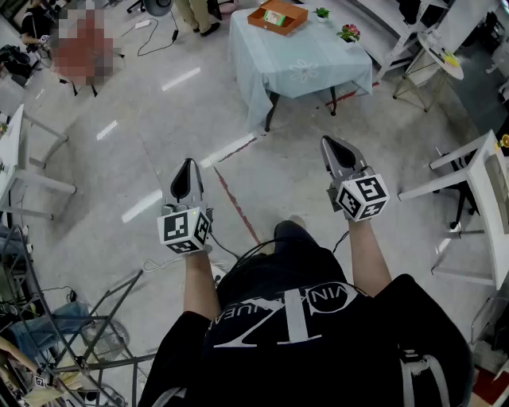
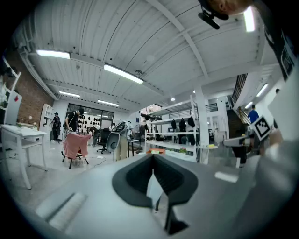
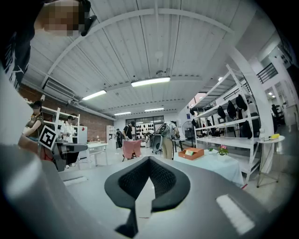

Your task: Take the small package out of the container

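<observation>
Work not begun: small package (image 1: 275,17) lies in container (image 1: 256,21) on far surface (image 1: 314,67). Left tool (image 1: 187,165) and right tool (image 1: 332,145) both pressed together, empty.

The container (image 1: 280,30) sits on the table (image 1: 314,73), a plant (image 1: 321,13) right of it.

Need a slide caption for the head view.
Person stands back from the cloth-covered table, left claw and right claw shut and empty, small package in the orange container ahead.
</observation>
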Demonstrator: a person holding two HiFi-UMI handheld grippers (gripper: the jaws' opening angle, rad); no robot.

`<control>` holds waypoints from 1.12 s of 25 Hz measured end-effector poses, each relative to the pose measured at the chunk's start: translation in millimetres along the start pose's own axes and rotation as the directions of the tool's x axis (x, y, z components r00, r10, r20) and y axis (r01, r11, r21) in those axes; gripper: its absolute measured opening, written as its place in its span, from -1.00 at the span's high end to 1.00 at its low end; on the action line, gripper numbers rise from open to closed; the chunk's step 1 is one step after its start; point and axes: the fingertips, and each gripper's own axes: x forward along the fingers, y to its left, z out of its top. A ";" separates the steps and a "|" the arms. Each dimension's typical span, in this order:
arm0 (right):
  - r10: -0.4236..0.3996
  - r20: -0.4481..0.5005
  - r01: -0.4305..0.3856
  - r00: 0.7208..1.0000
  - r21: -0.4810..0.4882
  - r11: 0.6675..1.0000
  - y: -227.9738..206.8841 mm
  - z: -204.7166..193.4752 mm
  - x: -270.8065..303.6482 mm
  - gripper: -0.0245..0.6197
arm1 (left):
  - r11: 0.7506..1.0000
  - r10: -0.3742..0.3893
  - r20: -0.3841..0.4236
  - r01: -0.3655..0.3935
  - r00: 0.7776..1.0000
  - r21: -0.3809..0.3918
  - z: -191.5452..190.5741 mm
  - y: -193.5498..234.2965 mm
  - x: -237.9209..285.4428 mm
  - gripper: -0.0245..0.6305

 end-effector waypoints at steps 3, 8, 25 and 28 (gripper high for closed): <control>0.006 0.002 -0.006 1.000 0.000 1.000 0.3 -0.5 2.5 0.92 | 1.000 0.003 0.005 -0.003 1.000 0.000 0.2 1.1 3.7 0.93; 0.008 -0.002 -0.008 1.000 0.007 1.000 4.0 -4.5 2.9 0.92 | 1.000 0.005 0.008 -0.005 1.000 -0.008 -0.8 4.8 5.8 0.93; 0.067 0.045 -0.069 0.997 0.043 0.997 11.3 4.8 0.3 0.59 | 0.999 -0.027 0.015 0.027 1.000 -0.032 -2.0 -1.7 24.3 0.93; 0.053 0.034 -0.055 0.998 0.042 0.998 5.9 6.4 9.5 0.53 | 0.999 -0.030 0.016 0.031 0.999 -0.040 -1.2 0.7 33.3 0.93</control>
